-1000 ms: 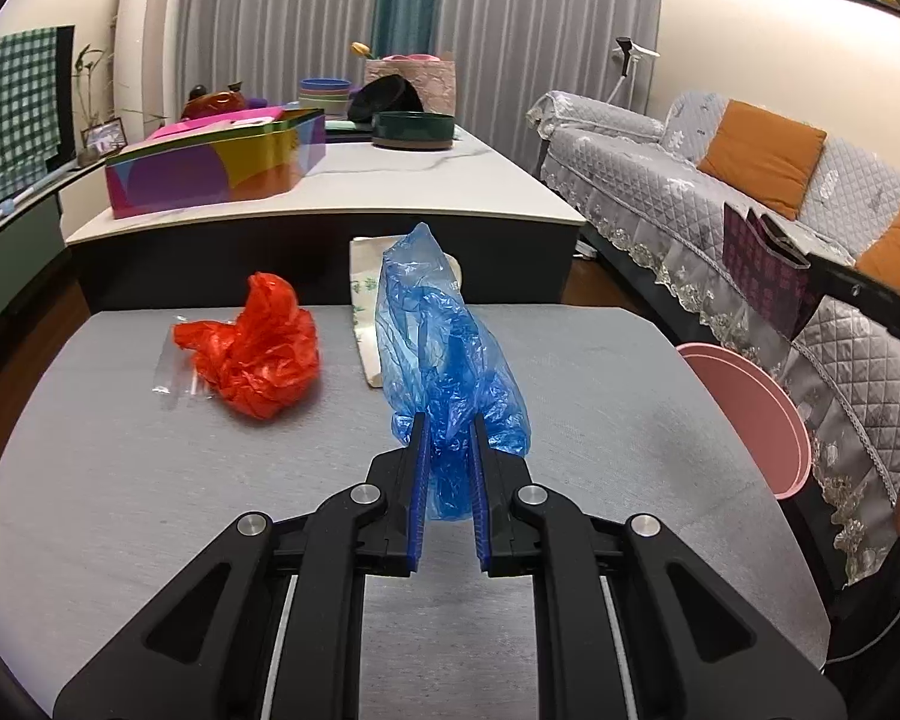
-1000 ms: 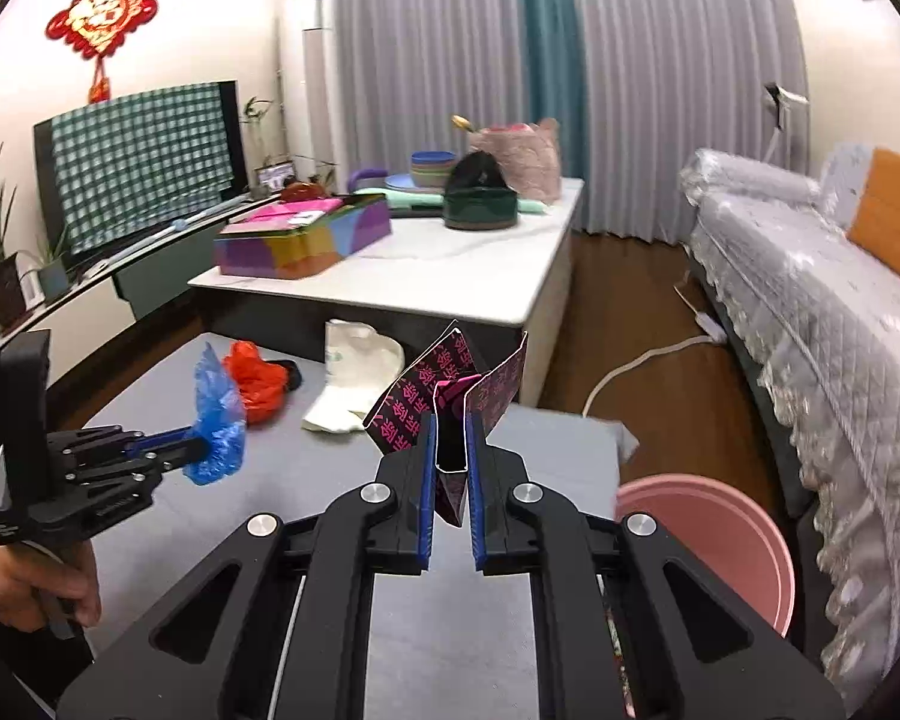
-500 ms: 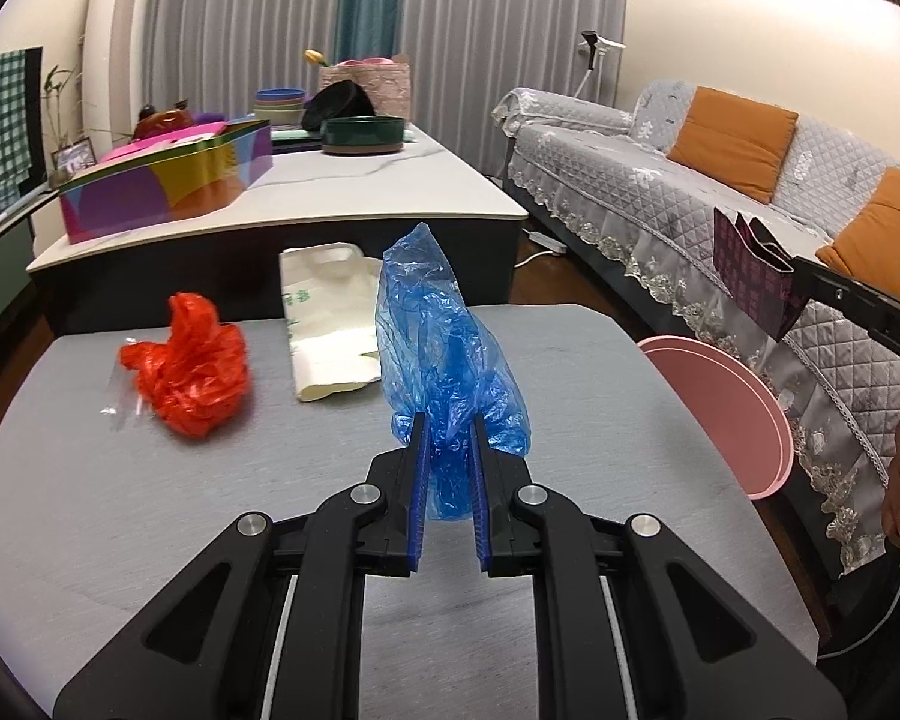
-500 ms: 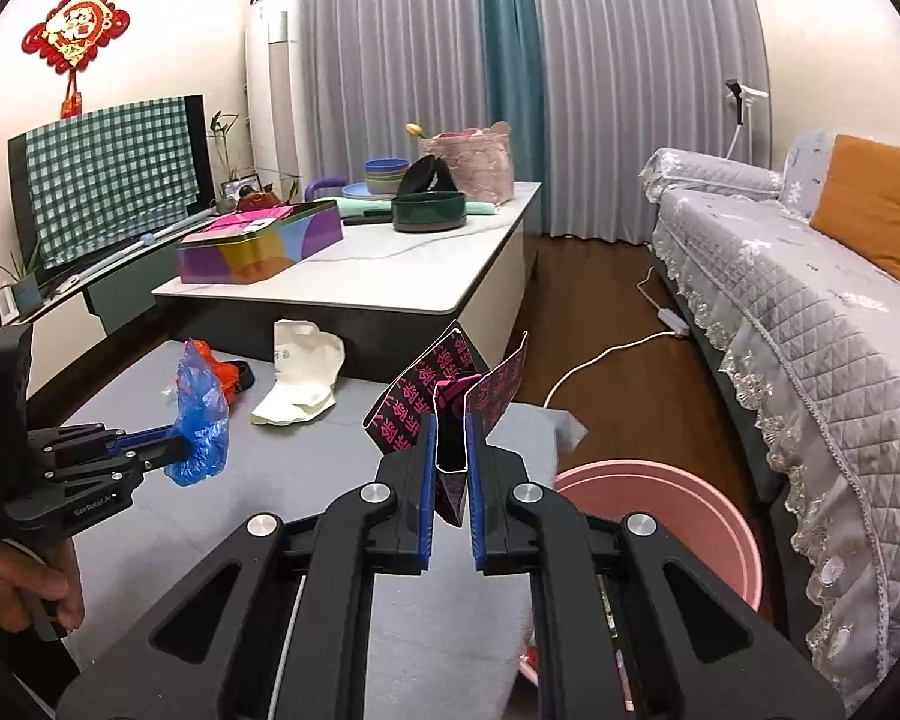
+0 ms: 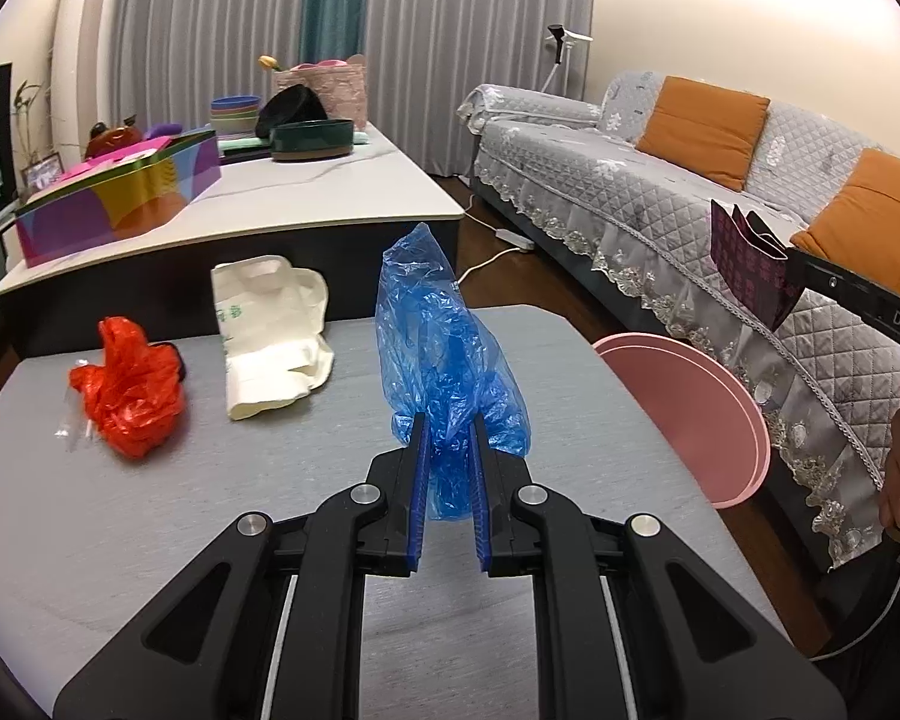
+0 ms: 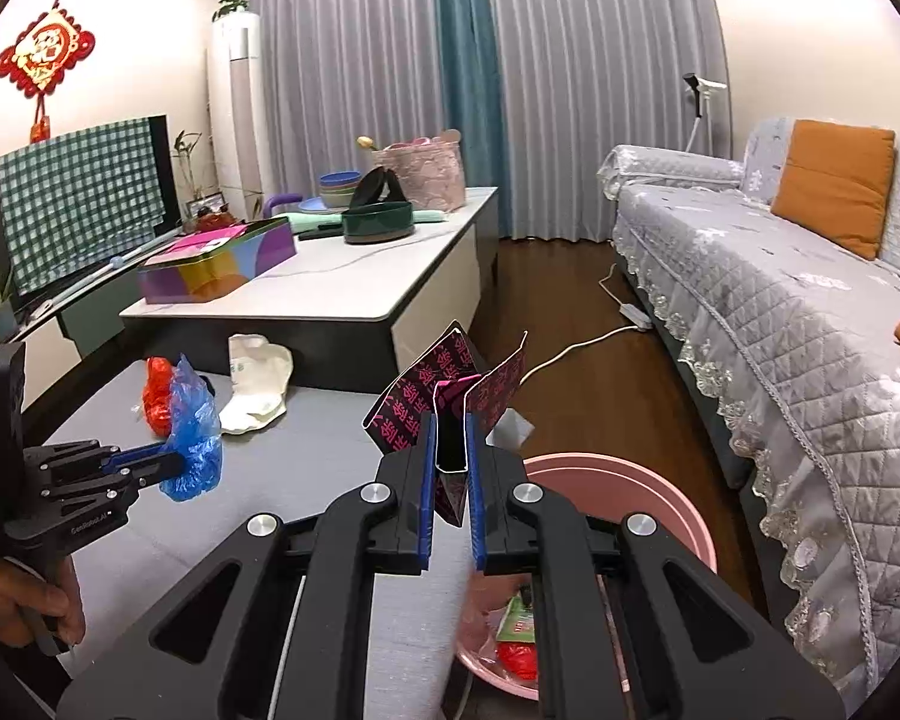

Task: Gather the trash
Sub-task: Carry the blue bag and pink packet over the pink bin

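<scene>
**Both grippers loaded, pink bin at table's right end**

Landmark: low grey table [image 5: 222,540].

- Left gripper [image 5: 448,468]: jaws clamped on a crumpled translucent blue plastic bag [image 5: 444,354]. Bag stands up out of the blue pads, held above the table top, clear of it. In the right wrist view the same gripper [image 6: 171,465] sits over the table's left part with the bag bunched at its tip; a hand [image 6: 27,606] grips the handle.
- Right gripper [image 6: 450,468]: jaws closed on a flattened dark carton with magenta print [image 6: 450,396]. Flaps splay open above the pads. Carton is over the table's right end, near the bin; from the left wrist view it hangs beyond that end, above the bin.
- Round pink plastic bin [image 6: 648,480]: on the floor, just beside the table's right end, between table and the grey quilted sofa [image 6: 810,324]. Some trash inside: red piece [image 6: 519,657], green-printed wrapper [image 6: 519,621].
- Still on the table, far-left part: crumpled red plastic bag [image 5: 132,396] with a scrap of clear film [image 5: 72,420] touching its left side; cream-white plastic bag [image 5: 270,330] lying flat just right of it, at the table's far edge.
- Behind the table: white-topped coffee table [image 5: 306,204] with a multicoloured box [image 5: 120,198] and a dark green round bowl [image 5: 312,138].
</scene>
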The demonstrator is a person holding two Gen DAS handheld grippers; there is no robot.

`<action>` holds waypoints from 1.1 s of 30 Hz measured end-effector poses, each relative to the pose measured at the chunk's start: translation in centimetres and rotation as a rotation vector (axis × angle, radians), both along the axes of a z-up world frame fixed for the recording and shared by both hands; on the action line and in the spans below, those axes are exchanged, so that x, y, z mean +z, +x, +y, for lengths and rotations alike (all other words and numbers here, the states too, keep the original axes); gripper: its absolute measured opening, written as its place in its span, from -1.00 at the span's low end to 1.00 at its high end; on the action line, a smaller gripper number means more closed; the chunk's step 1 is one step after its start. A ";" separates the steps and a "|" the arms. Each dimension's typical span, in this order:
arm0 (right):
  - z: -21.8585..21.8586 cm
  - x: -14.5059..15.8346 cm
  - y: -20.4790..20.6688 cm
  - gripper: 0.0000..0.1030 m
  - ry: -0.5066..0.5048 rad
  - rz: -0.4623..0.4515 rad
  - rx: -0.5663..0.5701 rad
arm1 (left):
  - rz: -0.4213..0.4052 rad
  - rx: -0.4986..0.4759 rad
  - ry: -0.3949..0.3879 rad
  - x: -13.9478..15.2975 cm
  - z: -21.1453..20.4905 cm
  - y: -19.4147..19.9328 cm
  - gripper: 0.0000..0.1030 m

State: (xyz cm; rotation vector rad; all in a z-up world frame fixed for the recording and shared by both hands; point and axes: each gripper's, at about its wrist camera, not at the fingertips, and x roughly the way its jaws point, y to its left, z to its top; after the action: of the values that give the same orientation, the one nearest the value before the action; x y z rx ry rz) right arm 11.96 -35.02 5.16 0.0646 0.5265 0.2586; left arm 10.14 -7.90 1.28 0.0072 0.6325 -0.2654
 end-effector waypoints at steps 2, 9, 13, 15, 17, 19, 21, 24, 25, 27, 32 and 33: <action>-0.7 0.1 0.0 -0.81 0.004 -0.001 -0.013 | 0.003 -0.009 -0.002 0.0 -0.5 0.1 -0.76; -2.3 0.3 -0.1 -0.81 0.007 -0.008 -0.047 | 0.011 -0.035 -0.002 0.0 -2.4 0.5 -0.76; -3.1 0.4 -0.1 -0.81 0.013 -0.010 -0.064 | 0.014 -0.052 -0.004 0.2 -3.5 0.7 -0.76; -3.6 0.4 0.0 -0.81 0.015 -0.011 -0.072 | 0.013 -0.061 0.000 0.4 -4.1 0.9 -0.76; -3.9 0.6 0.0 -0.81 0.012 -0.017 -0.083 | 0.012 -0.072 0.004 0.5 -4.7 1.2 -0.76; -4.3 0.8 0.1 -0.81 0.013 -0.022 -0.093 | 0.010 -0.083 0.008 0.7 -5.5 1.5 -0.76; -4.6 0.9 0.1 -0.81 0.012 -0.027 -0.099 | 0.011 -0.091 0.009 0.7 -6.2 1.9 -0.76; -4.9 1.0 0.2 -0.81 -0.003 -0.033 -0.111 | 0.011 -0.101 0.012 0.8 -7.2 2.5 -0.76; -5.1 1.0 0.3 -0.81 -0.008 -0.033 -0.115 | 0.010 -0.104 0.013 0.8 -7.5 2.6 -0.76; -5.5 0.9 0.6 -0.81 -0.011 -0.029 -0.123 | 0.010 -0.109 0.012 0.8 -8.1 3.0 -0.76; -6.3 0.7 1.3 -0.81 -0.006 -0.022 -0.145 | 0.009 -0.127 0.014 0.9 -9.7 4.1 -0.76; -6.4 0.6 1.4 -0.81 -0.006 -0.021 -0.149 | 0.008 -0.130 0.014 0.9 -10.0 4.2 -0.76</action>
State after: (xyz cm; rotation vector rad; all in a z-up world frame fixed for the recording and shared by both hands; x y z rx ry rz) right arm 13.31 -41.41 5.81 0.0948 0.4994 0.1120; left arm 14.37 -17.88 2.23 0.0608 0.6429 -0.3863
